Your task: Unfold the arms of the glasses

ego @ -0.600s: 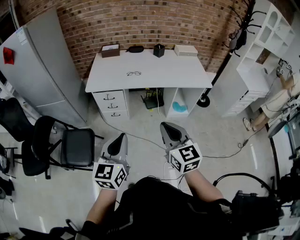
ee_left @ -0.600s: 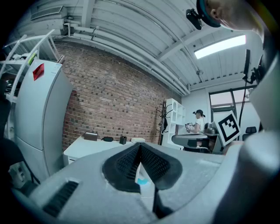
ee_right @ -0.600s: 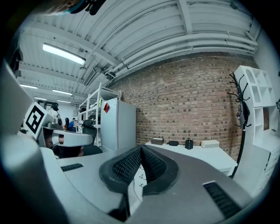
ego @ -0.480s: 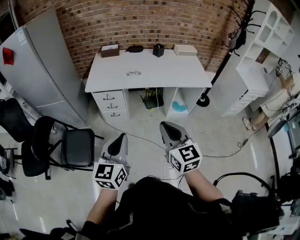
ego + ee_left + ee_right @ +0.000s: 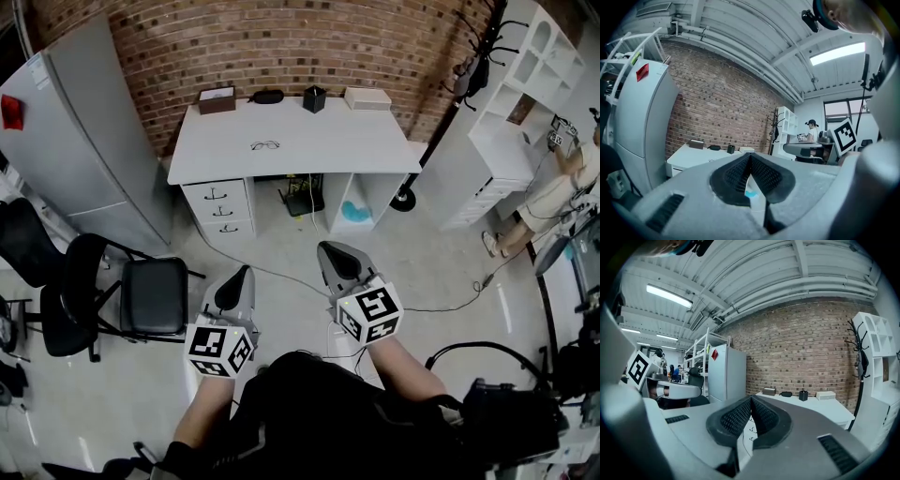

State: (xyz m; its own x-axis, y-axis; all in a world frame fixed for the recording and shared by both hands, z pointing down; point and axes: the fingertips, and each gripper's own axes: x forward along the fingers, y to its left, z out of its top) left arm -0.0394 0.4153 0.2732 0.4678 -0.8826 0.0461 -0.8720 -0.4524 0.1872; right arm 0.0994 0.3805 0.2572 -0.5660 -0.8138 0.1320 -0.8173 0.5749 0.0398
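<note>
The left claw (image 5: 247, 271) and the right claw (image 5: 328, 247) are being held side by side, nearest of all, over the floor (image 5: 441, 272). Both are pointing toward the far counter (image 5: 347, 145). Each claw is keeping its jaws pressed together with nothing between them. A black chair (image 5: 152, 294) is standing to the left of the left claw.

Well beyond both claws, the white counter is sitting against the brick wall (image 5: 281, 42), with drawers (image 5: 220, 208) under its left half. The glasses (image 5: 265, 145) are lying on the counter top, left of its middle and well apart from both claws. They are showing too small to tell how their arms are lying. Along the counter's far edge, from left to right, a brown box (image 5: 217, 99), a black case (image 5: 268, 96), a black cup (image 5: 315, 98) and a white box (image 5: 367, 97) are sitting in a row.
</note>
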